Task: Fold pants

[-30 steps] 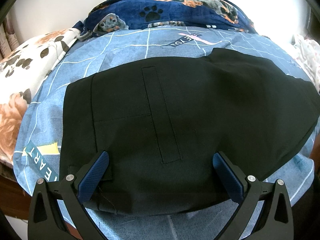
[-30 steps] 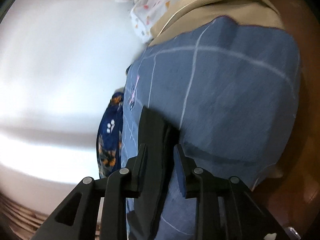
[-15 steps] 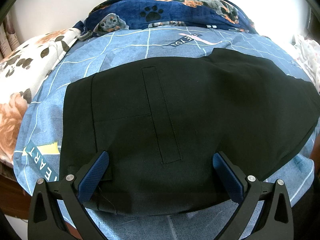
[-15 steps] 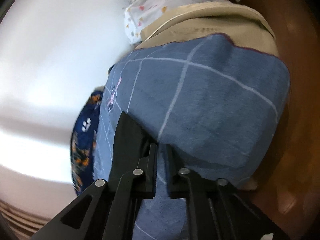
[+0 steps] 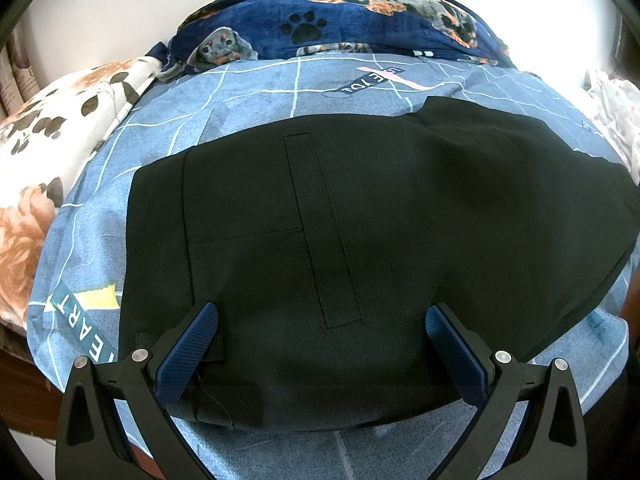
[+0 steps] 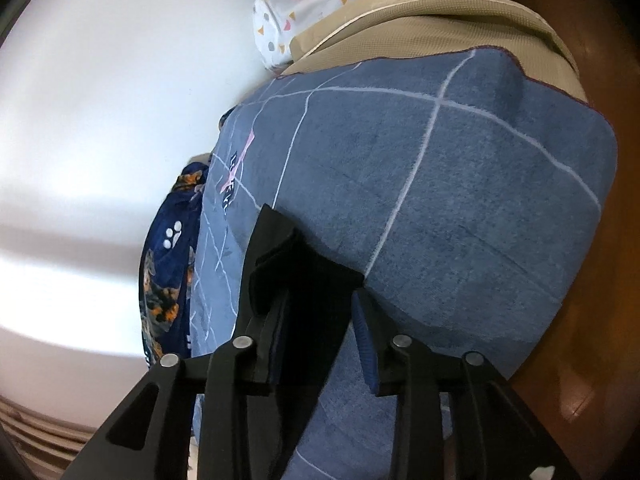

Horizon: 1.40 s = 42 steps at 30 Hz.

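Right now black pants lie flat across the blue grid-print bedsheet, directly under and ahead of the L gripper; its jaws stand wide, both blue pads over the near part of the fabric, nothing pinched btwn them. R gripper sits at a pants edge seen from the side; jaws narrow but opening, dark cloth btwn them and lying against the left pad, clear gap to the right pad, so no firm pinch visible. Pants look smooth, matte black, w/ a long stitched rectangular panel down the middle and a seam running crosswise from it; loose thread at the near left corner. In the R view the edge shows stacked layers, slightly lifted off the sheet. Surroundings: navy dog-and-paw blanket bunched at the far end, floral pillow to the left, white confetti-print cloth and tan mattress edge beyond the sheet, wooden floor to the right.
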Tool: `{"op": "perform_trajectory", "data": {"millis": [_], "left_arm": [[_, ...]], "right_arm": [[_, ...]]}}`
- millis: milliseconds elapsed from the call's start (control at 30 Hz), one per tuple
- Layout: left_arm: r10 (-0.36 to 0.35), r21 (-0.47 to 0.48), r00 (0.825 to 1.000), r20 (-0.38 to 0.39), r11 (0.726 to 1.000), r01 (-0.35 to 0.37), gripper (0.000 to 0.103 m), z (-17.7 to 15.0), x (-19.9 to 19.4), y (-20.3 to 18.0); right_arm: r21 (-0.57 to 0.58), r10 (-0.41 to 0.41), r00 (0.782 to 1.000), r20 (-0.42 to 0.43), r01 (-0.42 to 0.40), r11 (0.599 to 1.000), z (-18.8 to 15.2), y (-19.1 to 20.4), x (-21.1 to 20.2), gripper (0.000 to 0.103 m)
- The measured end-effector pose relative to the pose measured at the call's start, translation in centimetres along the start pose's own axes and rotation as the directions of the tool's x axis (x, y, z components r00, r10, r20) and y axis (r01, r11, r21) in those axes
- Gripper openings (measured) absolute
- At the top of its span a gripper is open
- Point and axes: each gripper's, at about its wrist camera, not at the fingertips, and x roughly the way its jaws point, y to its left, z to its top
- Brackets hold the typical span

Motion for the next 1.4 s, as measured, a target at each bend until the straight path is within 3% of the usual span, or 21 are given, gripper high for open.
{"op": "perform_trajectory", "data": {"millis": [100,200,333,367,400,567,767,833,933,1100,1233,1300,1367,1400], "left_arm": [[0.001,-0.001,1.0,-0.001,1.0,-0.001,0.103,0.0,0.0,0.1],[0.002,0.0,1.0,0.0,1.0,-0.002,0.103,0.0,0.0,0.1],[0.002,0.0,1.0,0.0,1.0,-0.002,0.103,0.0,0.0,0.1],[0.002,0.0,1.0,0.0,1.0,-0.002,0.103,0.0,0.0,0.1],[0.002,0.0,1.0,0.0,1.0,-0.002,0.103,0.0,0.0,0.1],[0.002,0.001,1.0,0.001,1.0,-0.002,0.103,0.0,0.0,0.1],[0.001,0.001,1.0,0.0,1.0,-0.001,0.103,0.0,0.0,0.1],[0.002,0.0,1.0,0.0,1.0,-0.002,0.103,0.0,0.0,0.0],[0.002,0.001,1.0,0.001,1.0,-0.002,0.103,-0.1,0.0,0.1],[0.004,-0.001,1.0,0.002,1.0,-0.004,0.103,0.0,0.0,0.1],[0.002,0.0,1.0,0.001,1.0,-0.002,0.103,0.0,0.0,0.1],[0.002,0.0,1.0,0.0,1.0,-0.002,0.103,0.0,0.0,0.1],[0.006,-0.001,1.0,0.002,1.0,-0.006,0.103,-0.1,0.0,0.0],[0.005,-0.002,1.0,0.002,1.0,-0.005,0.103,-0.1,0.0,0.0]], "right_arm": [[-0.013,-0.008,1.0,-0.007,0.008,1.0,-0.2,0.1,0.3,0.007],[-0.041,-0.017,0.999,0.033,0.019,0.999,-0.1,0.4,-0.2,0.006],[-0.01,-0.022,0.998,0.065,0.023,1.0,0.9,-0.1,-0.7,0.013],[-0.002,-0.025,0.998,0.066,0.025,1.0,1.3,-0.3,-0.7,0.022],[-0.004,-0.039,0.997,0.073,0.04,0.999,1.5,-0.3,-0.7,0.025],[-0.056,-0.039,0.999,0.035,0.041,0.998,1.3,0.4,-0.2,0.026],[-0.049,0.062,0.996,-0.063,-0.065,0.997,-0.1,0.5,1.1,0.029],[0.005,0.14,0.986,-0.091,-0.14,0.99,-0.4,0.2,1.4,0.029],[0.003,0.072,0.997,-0.015,-0.072,0.997,-0.3,0.0,0.4,0.031],[0.038,0.082,0.992,-0.098,-0.078,0.996,-0.8,0.0,0.6,0.037],[0.071,0.1,0.989,-0.108,-0.092,0.993,-1.0,0.1,1.1,0.038],[0.123,0.115,0.99,-0.08,-0.105,0.987,-0.7,-0.1,0.9,0.038],[0.115,0.073,0.996,0.046,-0.078,0.99,-0.4,0.1,-0.8,0.039],[0.092,0.041,0.998,0.056,-0.046,0.995,-0.2,0.3,-1.2,0.039]]}}
